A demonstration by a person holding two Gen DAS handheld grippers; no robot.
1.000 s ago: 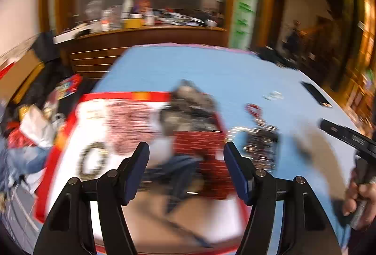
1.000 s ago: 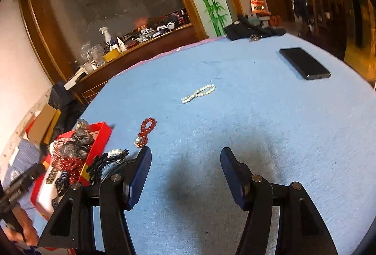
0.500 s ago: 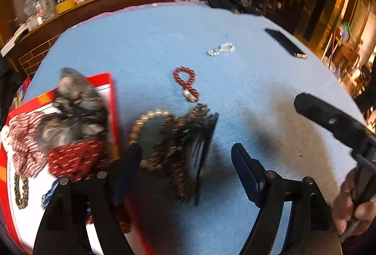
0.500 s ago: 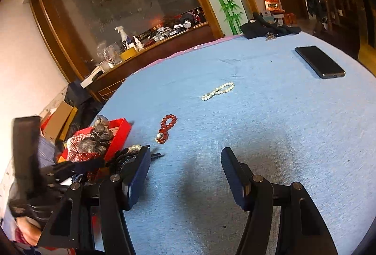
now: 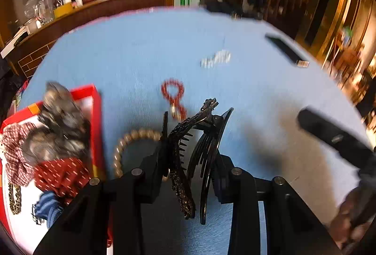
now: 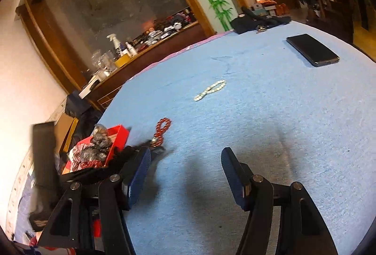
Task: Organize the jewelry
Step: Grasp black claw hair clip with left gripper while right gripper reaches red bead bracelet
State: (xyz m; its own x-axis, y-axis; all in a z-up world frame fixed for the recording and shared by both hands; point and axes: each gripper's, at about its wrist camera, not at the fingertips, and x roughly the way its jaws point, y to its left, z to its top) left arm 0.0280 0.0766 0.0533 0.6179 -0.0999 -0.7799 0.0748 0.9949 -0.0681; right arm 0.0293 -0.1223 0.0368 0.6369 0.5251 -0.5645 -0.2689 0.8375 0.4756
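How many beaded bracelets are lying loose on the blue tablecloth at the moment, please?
3: a white bracelet farthest out, near mid-table; a red bracelet nearer the red box; and a beige bracelet beside the box, partly hidden behind the left tool. More may lie hidden.

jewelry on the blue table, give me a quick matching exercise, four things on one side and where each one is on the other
Things:
1. hair claw clip
2. red bead bracelet
3. white bead bracelet
4. phone

Places:
A. far right on the cloth
B. in the left gripper
C. mid-table, lying alone
D. just beyond the red box

Pairs: 1-B, 2-D, 3-C, 4-A
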